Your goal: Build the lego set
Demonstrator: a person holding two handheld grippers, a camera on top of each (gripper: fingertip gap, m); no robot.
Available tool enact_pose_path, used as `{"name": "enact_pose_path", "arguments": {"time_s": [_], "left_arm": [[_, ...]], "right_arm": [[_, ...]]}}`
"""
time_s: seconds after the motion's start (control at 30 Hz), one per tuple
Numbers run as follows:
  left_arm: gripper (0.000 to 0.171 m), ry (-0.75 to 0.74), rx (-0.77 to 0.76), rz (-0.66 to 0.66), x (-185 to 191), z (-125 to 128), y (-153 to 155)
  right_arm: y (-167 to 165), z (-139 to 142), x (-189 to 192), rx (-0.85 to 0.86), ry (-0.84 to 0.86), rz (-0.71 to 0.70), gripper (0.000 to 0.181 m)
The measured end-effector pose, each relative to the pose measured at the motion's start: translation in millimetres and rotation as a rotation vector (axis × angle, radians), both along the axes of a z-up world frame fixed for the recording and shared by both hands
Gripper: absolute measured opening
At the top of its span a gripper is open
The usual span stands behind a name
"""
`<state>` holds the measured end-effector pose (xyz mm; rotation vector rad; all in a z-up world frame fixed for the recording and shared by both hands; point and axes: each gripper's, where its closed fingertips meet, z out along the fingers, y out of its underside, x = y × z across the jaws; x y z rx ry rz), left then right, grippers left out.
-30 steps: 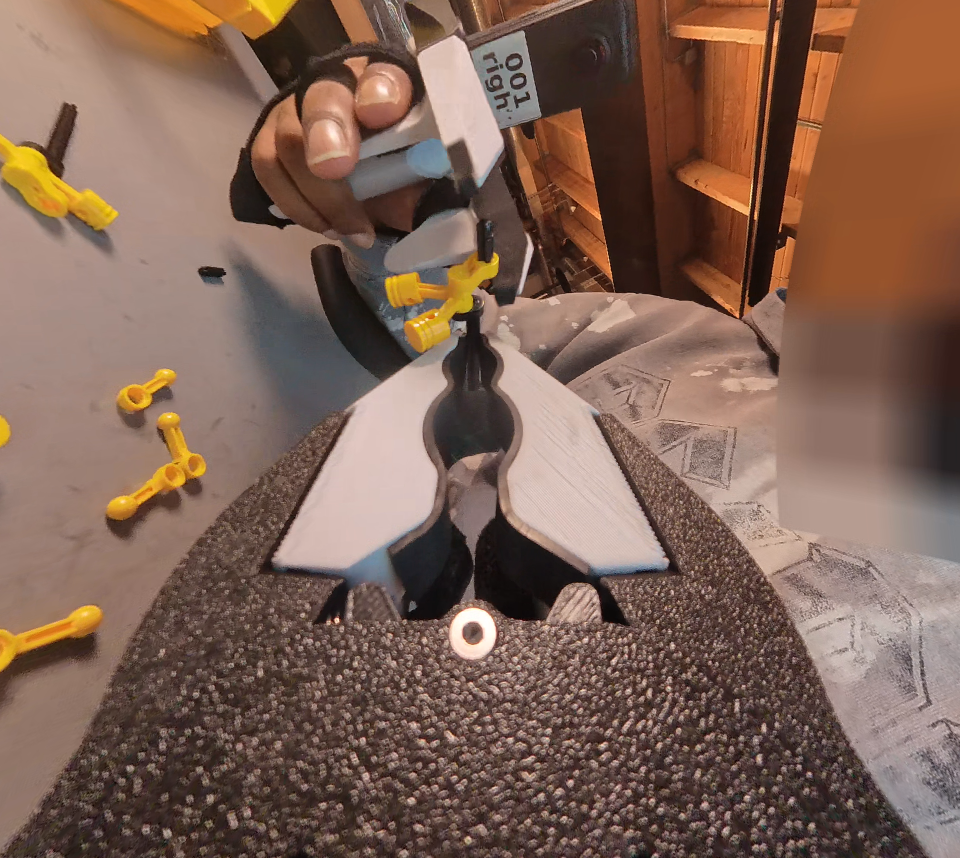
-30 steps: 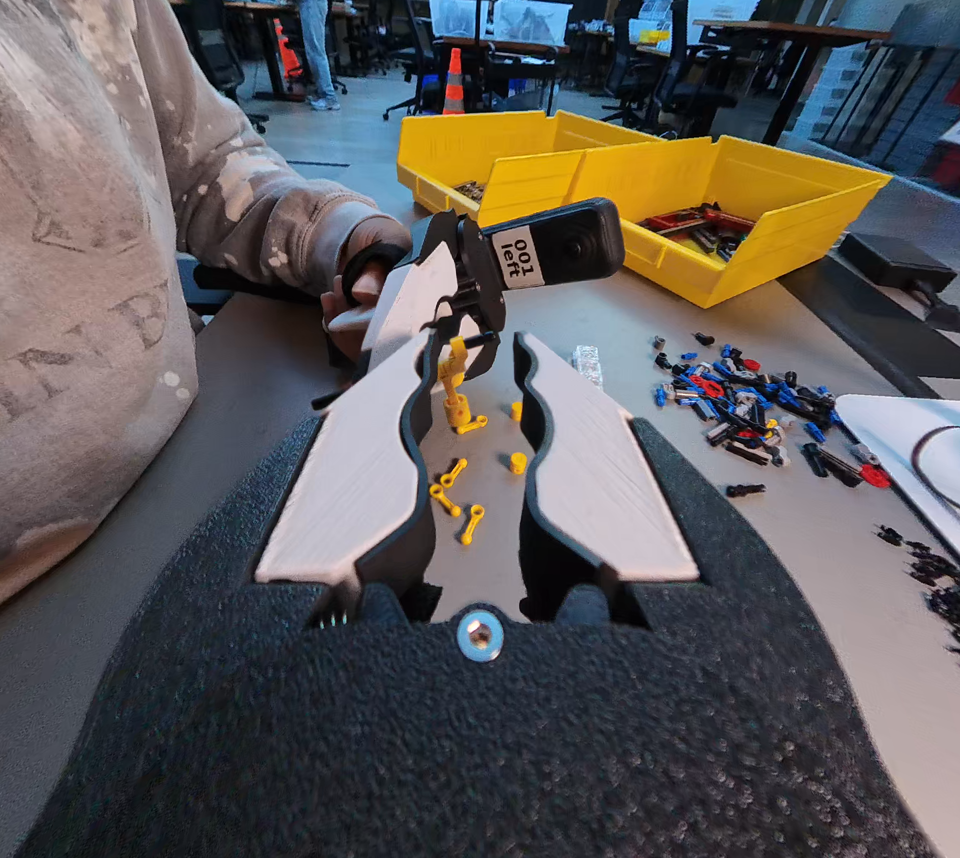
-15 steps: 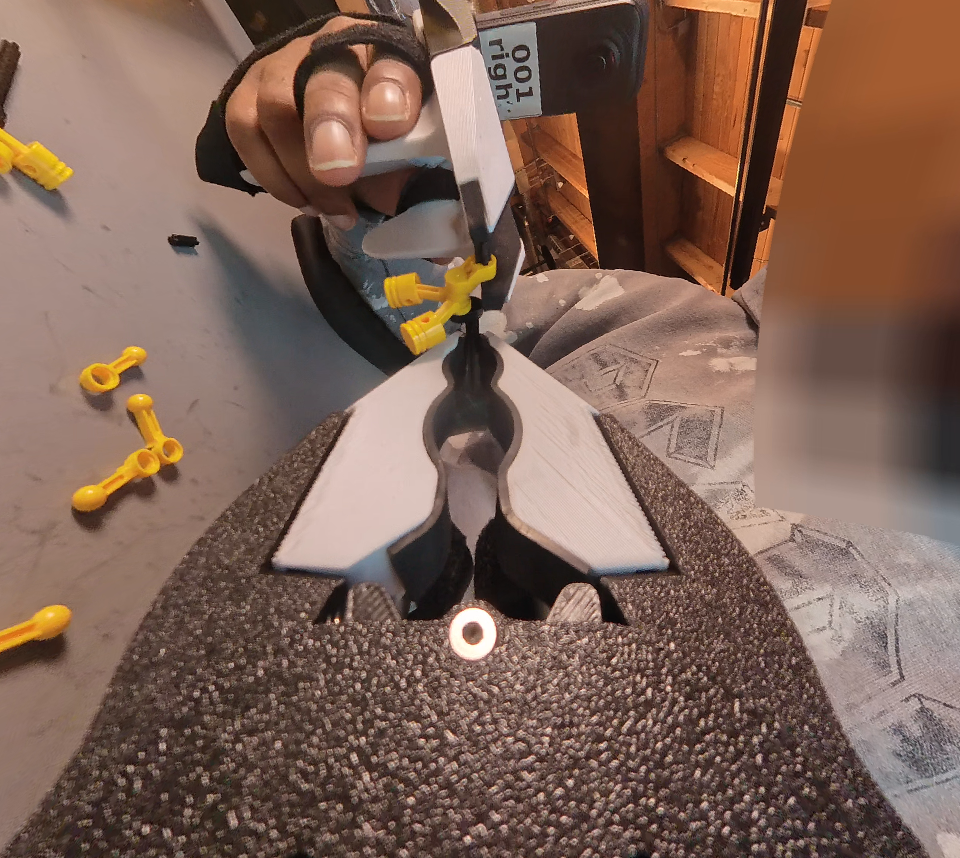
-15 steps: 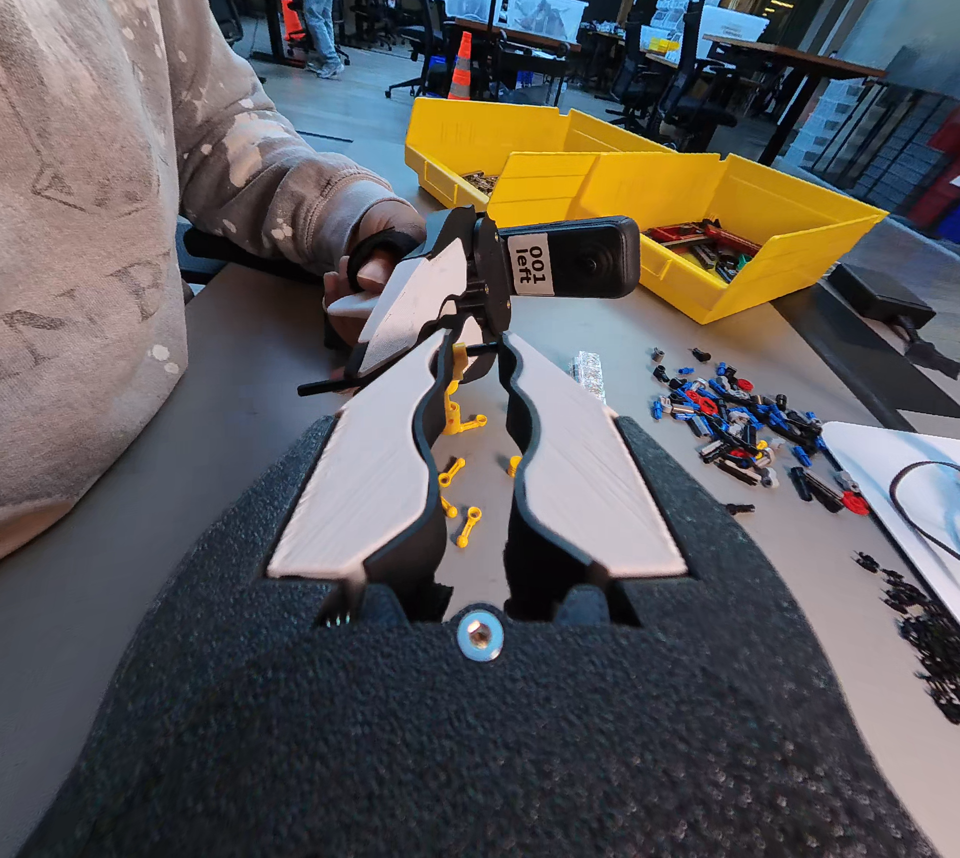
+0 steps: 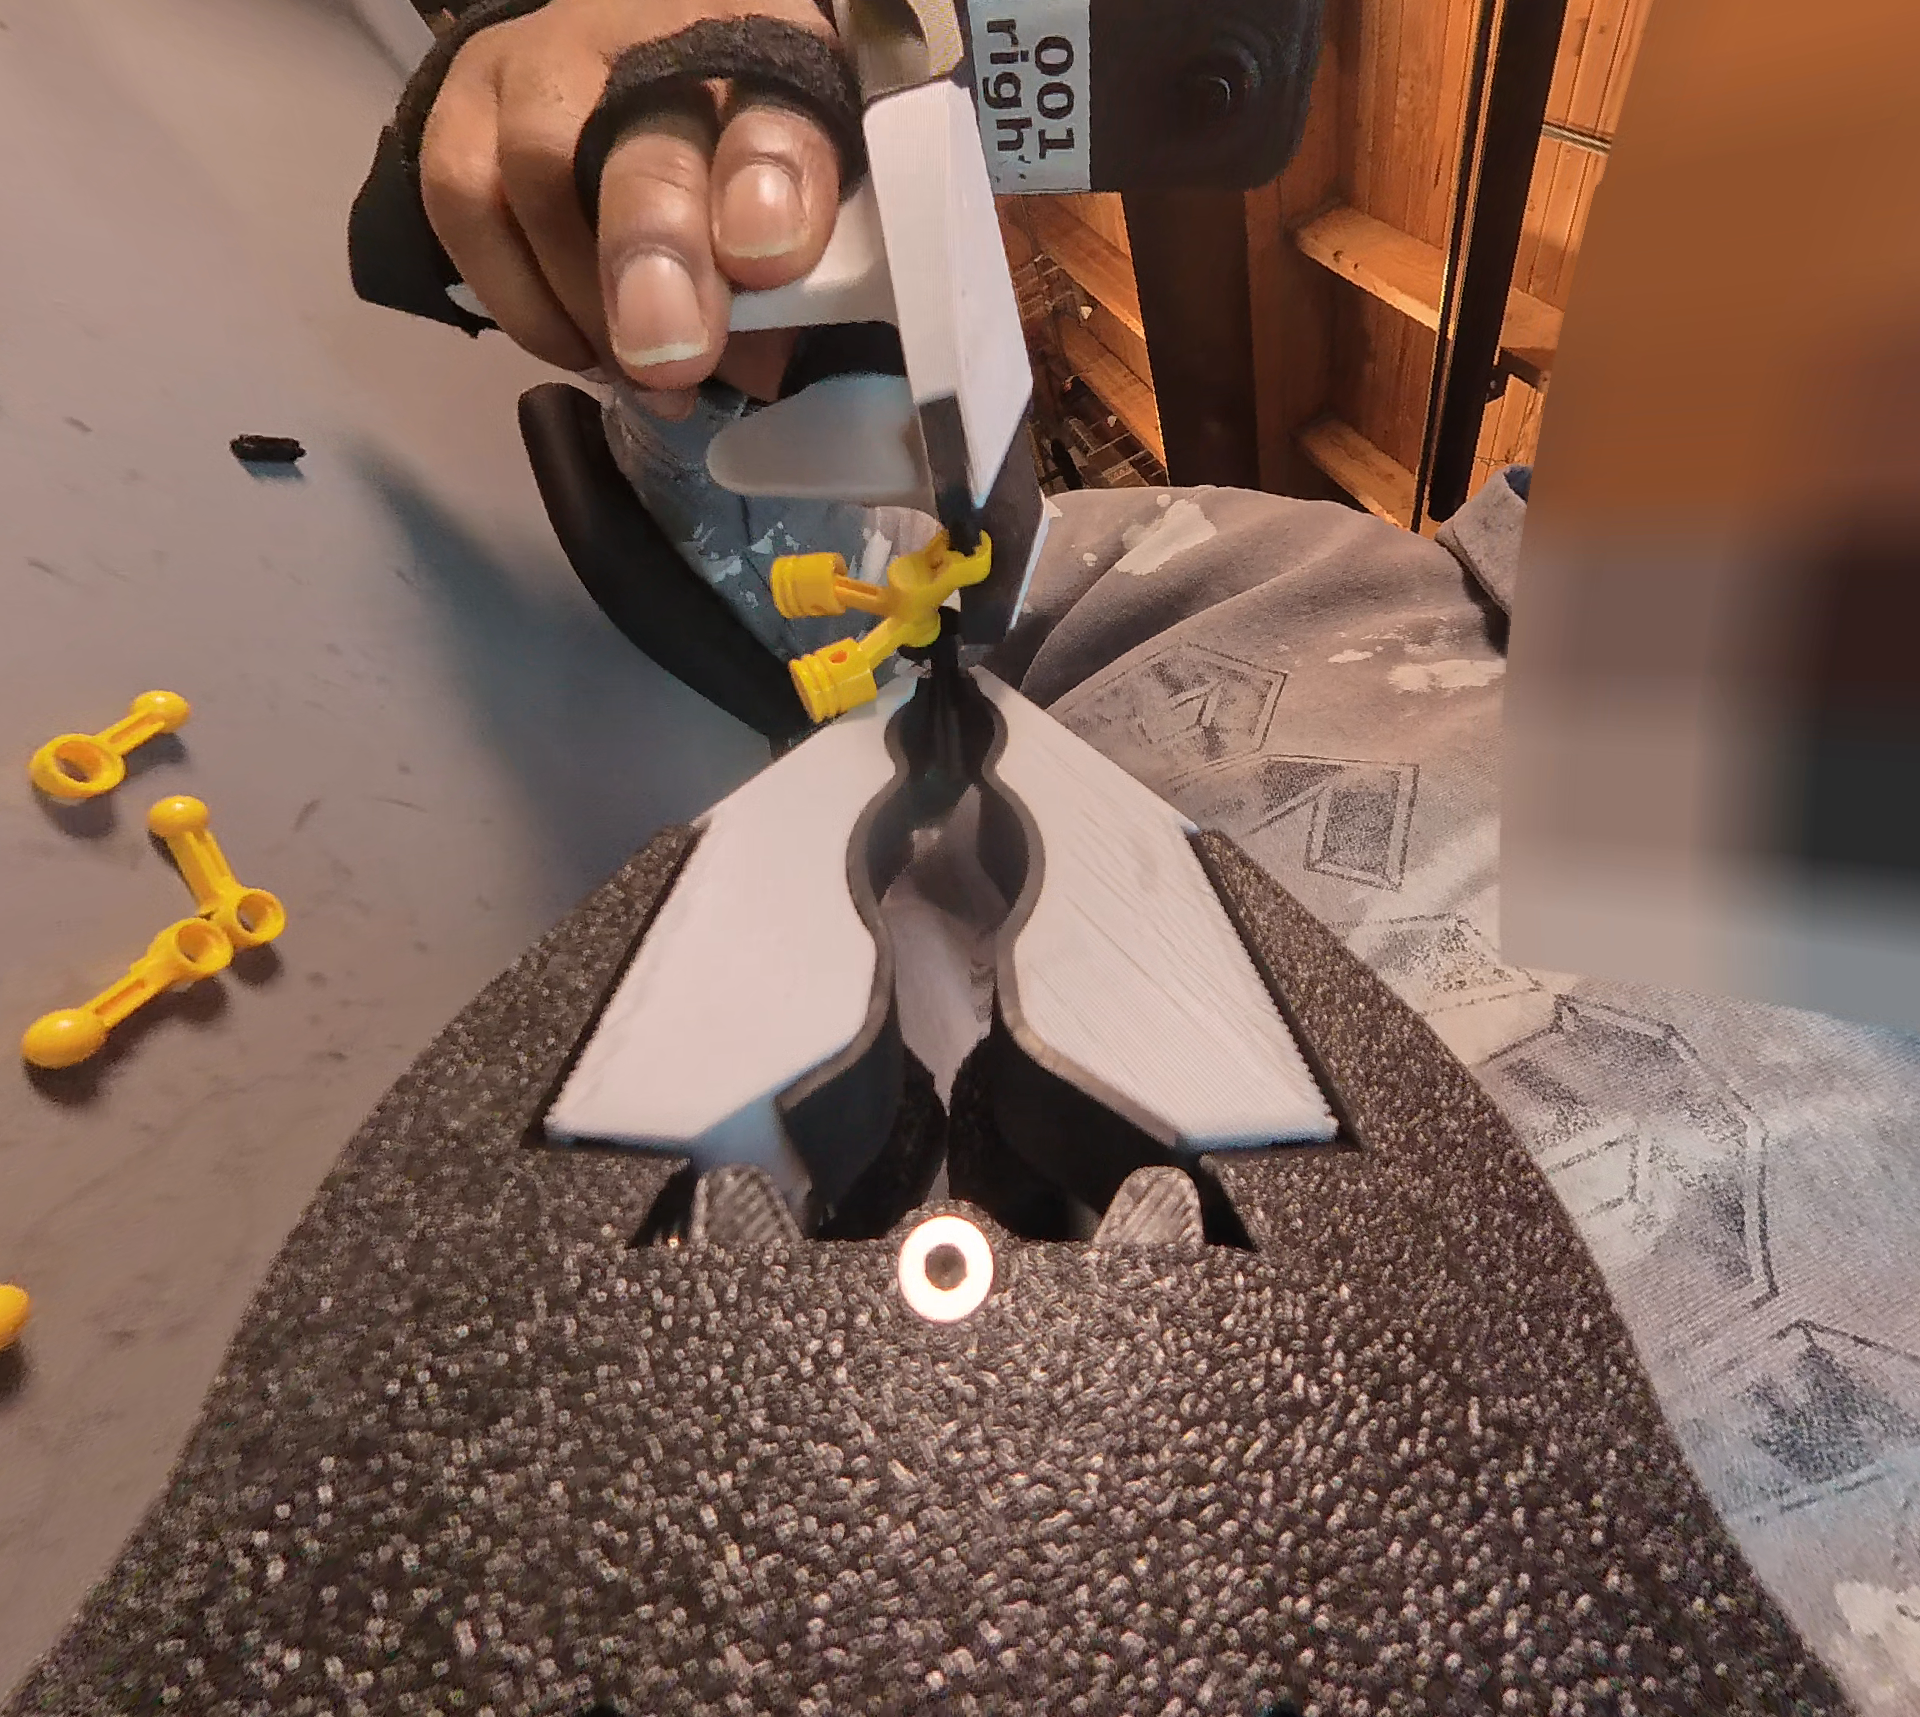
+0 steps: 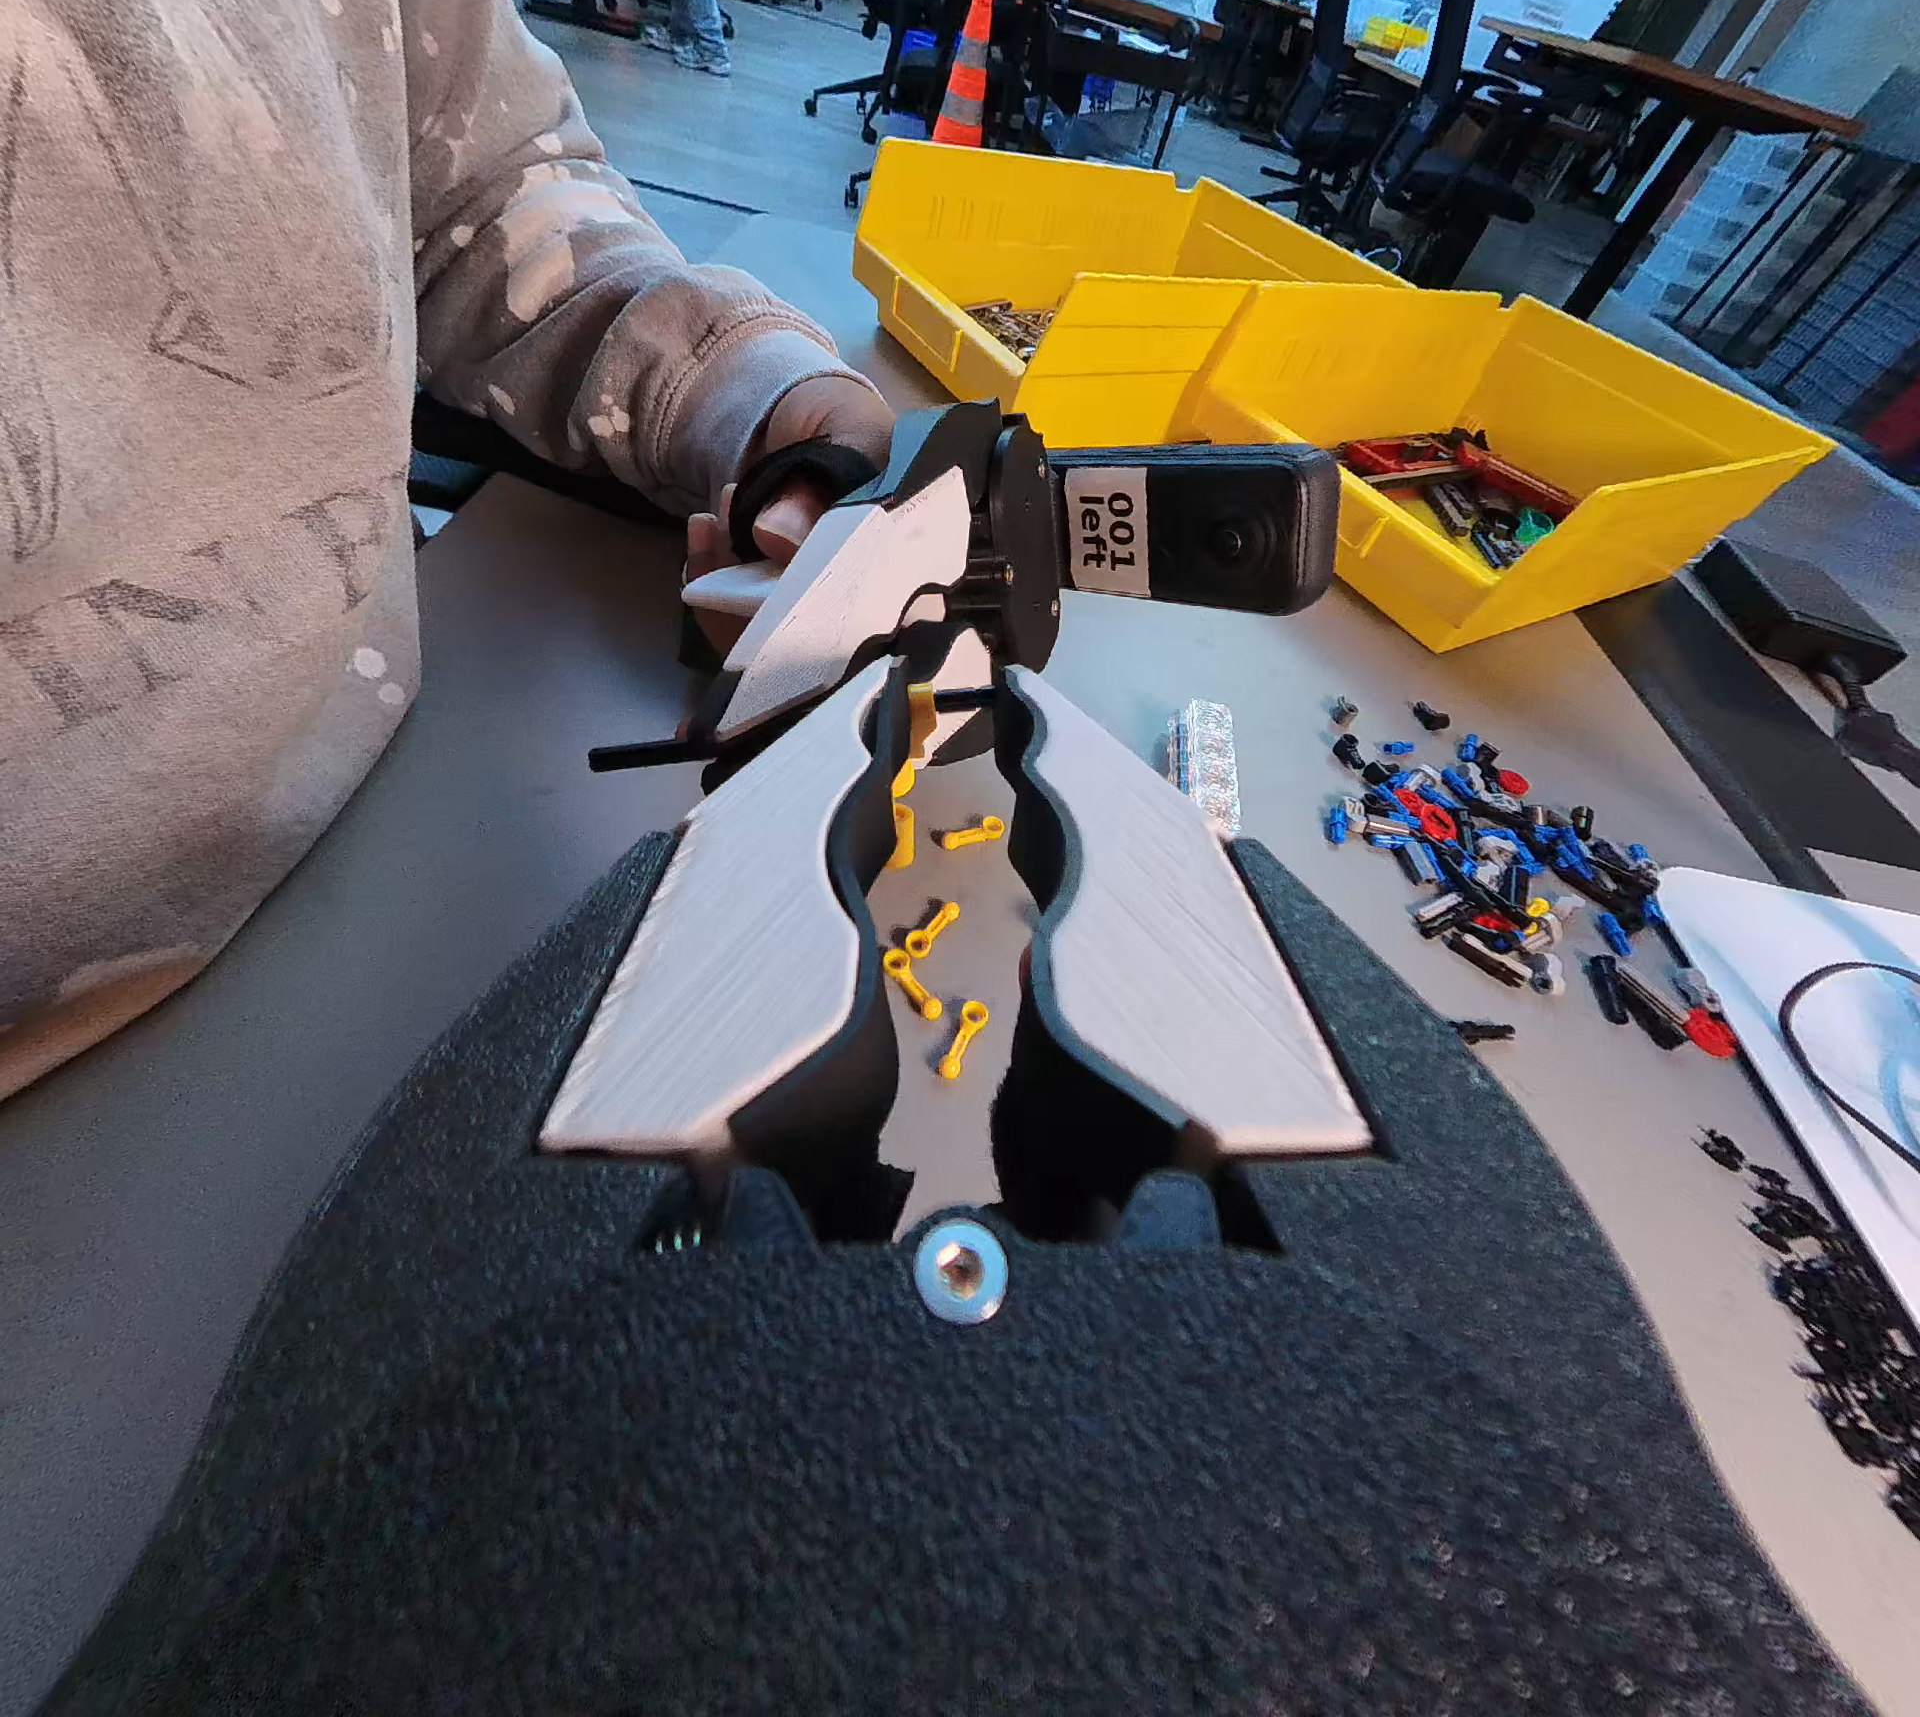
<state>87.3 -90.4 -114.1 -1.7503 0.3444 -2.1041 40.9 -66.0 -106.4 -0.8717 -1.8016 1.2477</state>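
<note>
My left gripper [image 5: 951,696] is shut on a thin black axle [image 6: 644,753] and holds it above the grey table. A yellow piston assembly [image 5: 883,618] with two pistons sits on the axle just past my fingertips. My right gripper [image 6: 948,691] is open by a narrow gap. Its fingertips stand on either side of the axle's free end and the yellow assembly [image 6: 914,711]. I cannot tell whether they touch. In the left wrist view the right gripper [image 5: 971,545] comes down from above, held by a hand. In the right wrist view the left gripper [image 6: 732,732] shows just beyond.
Loose yellow rods [image 5: 197,898] lie on the table, also below my right fingers [image 6: 925,971]. Yellow bins [image 6: 1351,379] stand at the back. A pile of small blue, black and red parts [image 6: 1486,867] and a white sheet [image 6: 1818,992] lie right. The person's sweatshirt [image 6: 208,420] fills the left. One gripper's finger ends stand about 5 centimeters off the other's.
My right gripper has moved in onto the axle's end and its fingers have narrowed around it. My left gripper has kept its hold on the axle.
</note>
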Motion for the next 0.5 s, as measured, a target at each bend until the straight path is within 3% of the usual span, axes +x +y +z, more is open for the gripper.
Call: {"name": "enact_pose_path", "arguments": {"time_s": [0.3, 0.37, 0.5], "left_arm": [[0.002, 0.018, 0.027, -0.022, 4, -3, -5], [0.002, 0.033, 0.054, 0.019, -1, -1, 2], [0.004, 0.201, 0.178, 0.158, -17, -14, 21]], "right_arm": [[-8, -4, 3, 0.005, -0.03, 0.028, 0.015], [-1, 2, -1, -0.013, 0.03, -0.02, 0.016], [16, 1, -9, -0.09, 0.075, -0.118, 0.02]]}}
